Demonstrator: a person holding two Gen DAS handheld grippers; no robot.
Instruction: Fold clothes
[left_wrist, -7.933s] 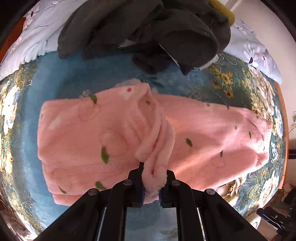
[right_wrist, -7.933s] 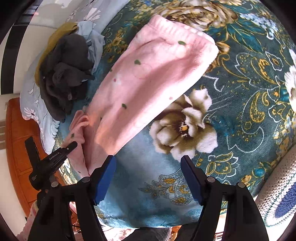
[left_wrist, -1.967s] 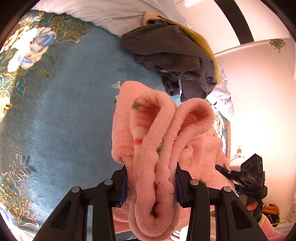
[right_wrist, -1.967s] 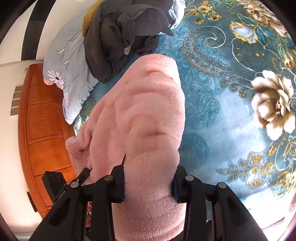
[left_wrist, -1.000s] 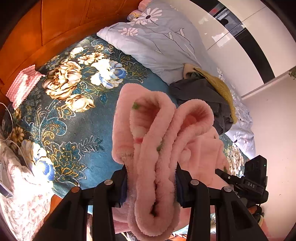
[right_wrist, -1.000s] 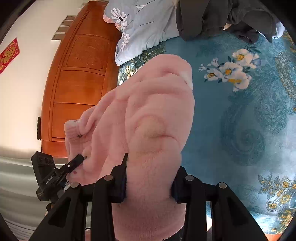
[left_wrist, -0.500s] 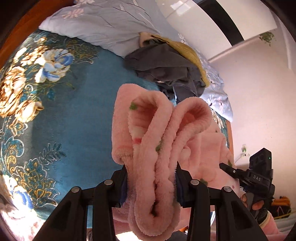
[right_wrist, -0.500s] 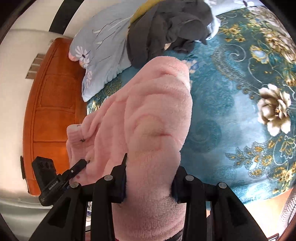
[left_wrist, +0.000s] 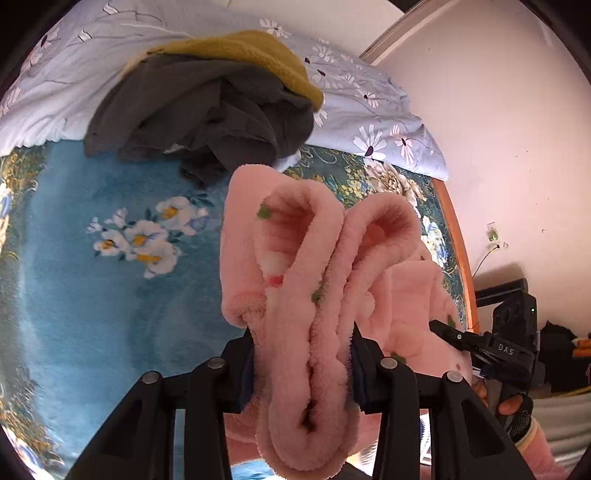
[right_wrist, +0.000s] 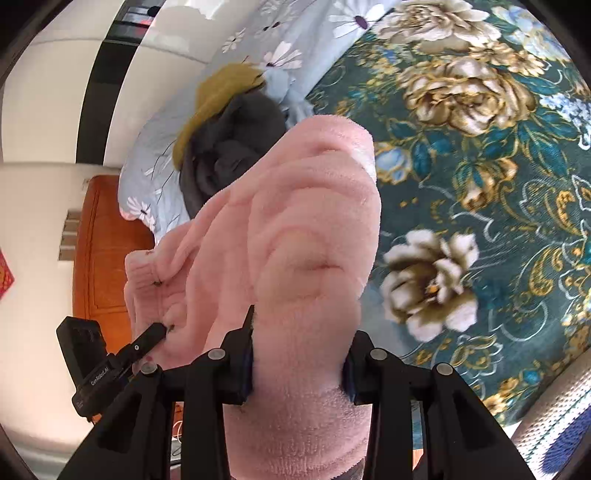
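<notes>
We've swung the pink fleece garment (left_wrist: 314, 295) back toward the dark clothes pile (left_wrist: 207, 107), lifted off the bed (left_wrist: 74, 288); left gripper (left_wrist: 303, 365) and right gripper (right_wrist: 297, 365) stay clenched on it, ready to lay down.

Premises: a domestic bedroom. A bed occupies most of both views, covered by a teal floral blanket (left_wrist: 92, 295) with large gold and white blooms. A pale blue duvet with a daisy print (left_wrist: 373, 110) lies bunched along its far side. Loose clothing is heaped on the duvet: a dark grey garment (left_wrist: 207, 110) with a mustard-yellow garment (left_wrist: 258, 55) behind it. A carved orange-brown wooden headboard (right_wrist: 107, 251) adjoins the bed. Plain painted walls (left_wrist: 498, 129) carry an electrical socket with a cable (left_wrist: 493, 240) plugged in.
</notes>
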